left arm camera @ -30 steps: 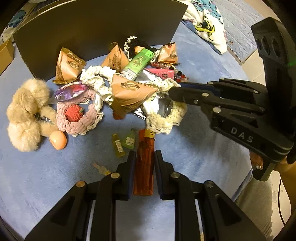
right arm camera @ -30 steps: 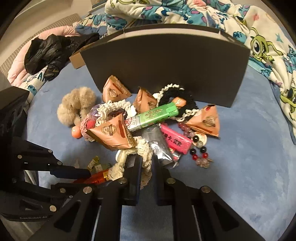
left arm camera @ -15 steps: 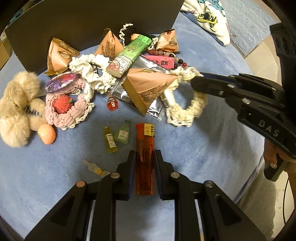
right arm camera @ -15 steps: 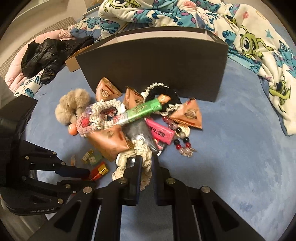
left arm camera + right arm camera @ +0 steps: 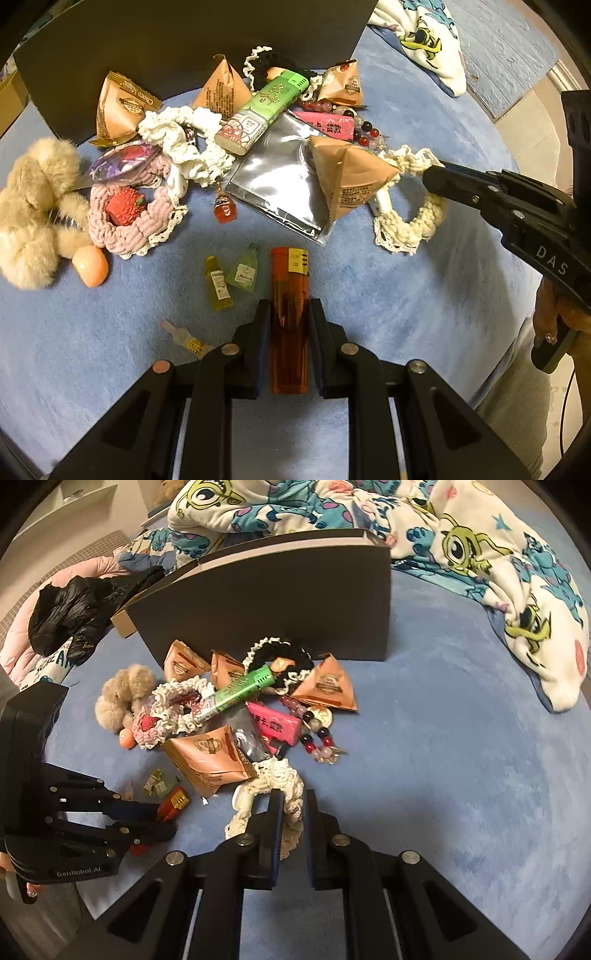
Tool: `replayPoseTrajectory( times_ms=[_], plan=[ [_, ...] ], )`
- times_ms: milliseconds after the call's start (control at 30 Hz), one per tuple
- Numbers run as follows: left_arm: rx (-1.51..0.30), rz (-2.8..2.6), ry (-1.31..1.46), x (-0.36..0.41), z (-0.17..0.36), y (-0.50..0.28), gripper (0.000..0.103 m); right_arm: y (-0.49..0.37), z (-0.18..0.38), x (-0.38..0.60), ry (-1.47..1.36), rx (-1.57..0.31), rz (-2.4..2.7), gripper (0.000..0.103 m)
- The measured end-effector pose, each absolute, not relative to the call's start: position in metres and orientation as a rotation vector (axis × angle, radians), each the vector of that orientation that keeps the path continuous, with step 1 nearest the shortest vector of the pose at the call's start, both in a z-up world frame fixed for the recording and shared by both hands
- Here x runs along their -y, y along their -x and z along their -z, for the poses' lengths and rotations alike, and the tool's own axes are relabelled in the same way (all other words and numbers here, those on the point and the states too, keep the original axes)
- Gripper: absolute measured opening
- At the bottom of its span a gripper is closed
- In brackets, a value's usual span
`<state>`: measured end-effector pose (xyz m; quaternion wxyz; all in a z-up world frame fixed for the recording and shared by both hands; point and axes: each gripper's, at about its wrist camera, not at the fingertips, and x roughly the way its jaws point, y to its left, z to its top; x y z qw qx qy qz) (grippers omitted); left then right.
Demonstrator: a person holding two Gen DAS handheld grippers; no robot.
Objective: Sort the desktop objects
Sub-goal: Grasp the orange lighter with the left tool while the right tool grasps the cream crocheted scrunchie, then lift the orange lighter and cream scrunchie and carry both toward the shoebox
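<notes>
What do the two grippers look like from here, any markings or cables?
Both are matte black, angular, with silver rivets and blue-edged fingers. The right gripper reads "DAS", the left gripper "GenRobot.AI". A thin dark cable hangs below the right handle. Grey trousers show.

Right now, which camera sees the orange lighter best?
The left wrist view: the orange lighter fills the middle, clamped between the left gripper fingers. The right wrist view shows only its orange top peeking out behind that gripper.

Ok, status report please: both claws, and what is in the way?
Left claw shut on orange lighter. Right claw shut on cream scrunchie. Triangular snack pack leans on scrunchie.
</notes>
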<state>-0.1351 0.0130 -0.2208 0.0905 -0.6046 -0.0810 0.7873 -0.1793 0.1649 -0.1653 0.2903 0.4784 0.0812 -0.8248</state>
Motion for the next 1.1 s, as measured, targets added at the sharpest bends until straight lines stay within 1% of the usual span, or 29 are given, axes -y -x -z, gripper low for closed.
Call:
replayPoseTrajectory(
  times_ms=[300,667,1100],
  plan=[
    [0.261,-2.381,1.759,-0.006,0.202,0.135,0.02,0.176,0.146,-0.17,-1.203,-0.194,2.218,0.01],
    [0.242,-2.428,1.725,0.004,0.174,0.133,0.02,0.172,0.116,-0.169,-1.112,-0.17,2.238,0.01],
    [0.23,-2.483,1.699,0.011,0.149,0.128,0.02,0.168,0.093,-0.16,-1.055,-0.186,2.23,0.01]
  ],
)
